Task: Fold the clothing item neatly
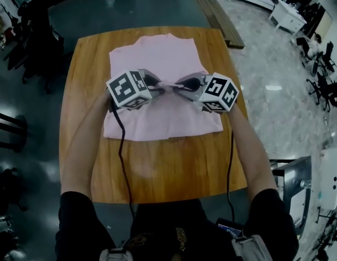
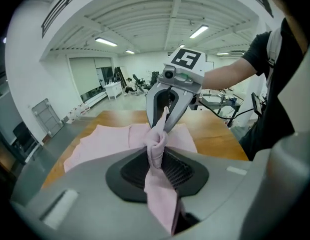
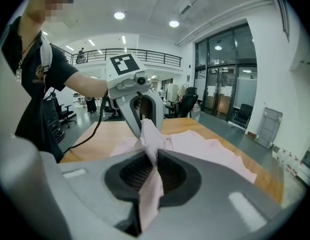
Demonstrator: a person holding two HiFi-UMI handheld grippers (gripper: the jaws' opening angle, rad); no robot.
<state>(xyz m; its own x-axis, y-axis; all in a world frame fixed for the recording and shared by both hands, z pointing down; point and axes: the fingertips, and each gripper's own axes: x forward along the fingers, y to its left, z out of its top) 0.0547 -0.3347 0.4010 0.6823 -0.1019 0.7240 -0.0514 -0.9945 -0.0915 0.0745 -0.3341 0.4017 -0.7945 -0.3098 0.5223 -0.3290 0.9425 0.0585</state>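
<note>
A pale pink garment (image 1: 157,64) lies spread on the wooden table (image 1: 157,167). Over its middle the two grippers face each other, tips almost touching. My left gripper (image 1: 158,87) is shut on a bunched fold of the pink cloth (image 2: 160,184), which runs up between its jaws. My right gripper (image 1: 179,85) is likewise shut on a pinch of the same cloth (image 3: 150,184). Between the two tips the fabric is lifted off the table into a short twisted ridge. The left gripper view shows the right gripper (image 2: 165,119) opposite; the right gripper view shows the left gripper (image 3: 143,118).
The table's bare wood frames the garment on all sides, widest at the near edge. A long wooden plank (image 1: 218,16) lies on the floor beyond the far right corner. Office chairs (image 1: 323,86) stand at the right, dark furniture (image 1: 32,42) at the left.
</note>
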